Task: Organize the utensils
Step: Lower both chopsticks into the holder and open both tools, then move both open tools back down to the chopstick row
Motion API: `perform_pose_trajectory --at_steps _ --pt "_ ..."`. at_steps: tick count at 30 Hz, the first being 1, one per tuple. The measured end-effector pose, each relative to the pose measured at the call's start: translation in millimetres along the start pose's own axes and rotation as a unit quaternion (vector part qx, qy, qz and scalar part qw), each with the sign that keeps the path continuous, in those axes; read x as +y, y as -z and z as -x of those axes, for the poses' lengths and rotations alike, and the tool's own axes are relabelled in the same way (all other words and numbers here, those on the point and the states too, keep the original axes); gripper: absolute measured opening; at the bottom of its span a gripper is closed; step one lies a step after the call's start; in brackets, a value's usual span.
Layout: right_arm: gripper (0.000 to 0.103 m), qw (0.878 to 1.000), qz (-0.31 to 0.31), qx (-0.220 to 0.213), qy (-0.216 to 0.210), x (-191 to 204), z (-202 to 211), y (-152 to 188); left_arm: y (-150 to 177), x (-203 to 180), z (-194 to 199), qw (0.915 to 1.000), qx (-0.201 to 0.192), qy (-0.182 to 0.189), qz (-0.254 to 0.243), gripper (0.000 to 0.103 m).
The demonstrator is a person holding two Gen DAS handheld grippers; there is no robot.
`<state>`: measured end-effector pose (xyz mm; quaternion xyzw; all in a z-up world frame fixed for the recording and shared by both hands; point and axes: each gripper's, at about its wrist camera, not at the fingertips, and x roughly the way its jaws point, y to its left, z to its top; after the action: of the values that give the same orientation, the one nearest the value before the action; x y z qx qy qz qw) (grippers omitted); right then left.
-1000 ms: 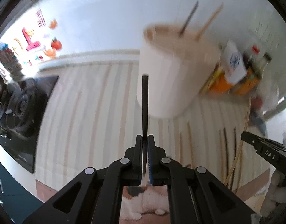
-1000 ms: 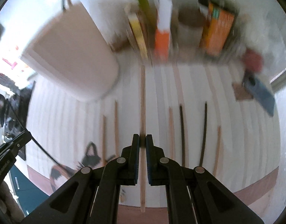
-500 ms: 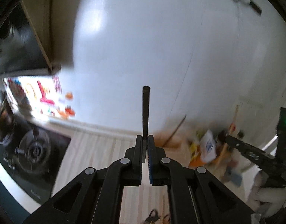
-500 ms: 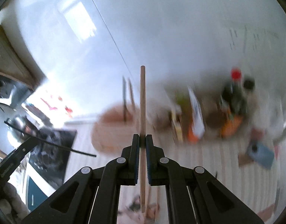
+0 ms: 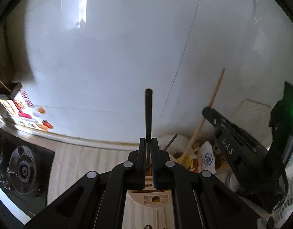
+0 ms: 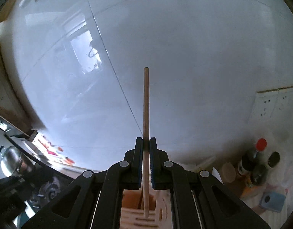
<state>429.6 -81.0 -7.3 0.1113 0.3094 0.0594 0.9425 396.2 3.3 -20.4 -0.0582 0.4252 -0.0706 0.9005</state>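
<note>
My left gripper (image 5: 148,148) is shut on a black chopstick (image 5: 148,112) that stands upright against the white wall. Below it is the cream utensil holder (image 5: 155,198), seen between the fingers. My right gripper (image 6: 146,148) is shut on a light wooden chopstick (image 6: 146,103), held upright, with its lower end over the holder's opening (image 6: 133,200). In the left wrist view the right gripper (image 5: 209,112) shows at the right with the wooden chopstick (image 5: 215,95) slanting up. A dark chopstick (image 5: 171,141) sticks out of the holder.
A black gas stove (image 5: 20,166) lies at the left, with a kettle (image 6: 10,162) beyond. Sauce bottles (image 6: 255,164), packets (image 5: 205,158) and a blue box (image 6: 272,200) stand at the right by the wall. Wall sockets (image 6: 274,103) are at the right.
Both grippers have lifted and tilted up with their chopsticks, from the striped counter to above the holder. The views now face the wall.
</note>
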Motion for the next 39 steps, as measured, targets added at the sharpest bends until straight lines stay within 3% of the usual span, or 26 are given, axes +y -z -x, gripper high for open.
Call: perform_pose_trajectory --at_steps 8,13,17,18,19,21,23,25,29,34,39 --pt "0.007 1.0 0.016 0.012 0.004 -3 -28 19 13 12 -31 0.9984 0.055 0.001 0.013 0.002" --pt "0.007 0.998 0.027 0.054 -0.009 -7 -44 30 12 12 -22 0.9968 0.065 0.022 0.041 0.006" --pt "0.013 0.996 0.018 0.08 -0.018 -17 -36 33 7 6 2 0.9988 0.04 0.001 0.03 0.012" --pt "0.024 0.997 0.013 0.08 -0.02 -20 -31 32 6 4 7 0.9991 0.033 -0.003 0.026 0.028" --pt "0.036 0.997 0.007 0.078 -0.024 -23 -24 31 6 4 13 0.9994 0.023 -0.009 0.023 0.058" --pt "0.041 0.997 -0.002 0.069 -0.019 -31 -9 30 8 6 27 0.9994 -0.005 -0.025 0.023 0.089" --pt "0.042 0.998 -0.009 0.065 -0.013 -40 9 30 13 9 37 0.9986 -0.027 -0.038 0.026 0.09" --pt "0.051 0.998 -0.016 0.061 0.0 -48 26 34 22 14 41 0.9975 -0.037 -0.052 0.028 0.102" --pt "0.066 0.997 -0.034 0.063 0.03 -70 58 51 48 16 41 0.9947 -0.051 -0.085 0.028 0.103" --pt "0.085 0.995 -0.052 0.068 0.054 -100 83 86 90 14 20 0.9944 -0.016 -0.101 0.027 0.103" --pt "0.087 0.99 -0.058 0.093 0.087 -126 86 129 134 5 -8 0.9905 0.027 -0.132 0.025 0.103"
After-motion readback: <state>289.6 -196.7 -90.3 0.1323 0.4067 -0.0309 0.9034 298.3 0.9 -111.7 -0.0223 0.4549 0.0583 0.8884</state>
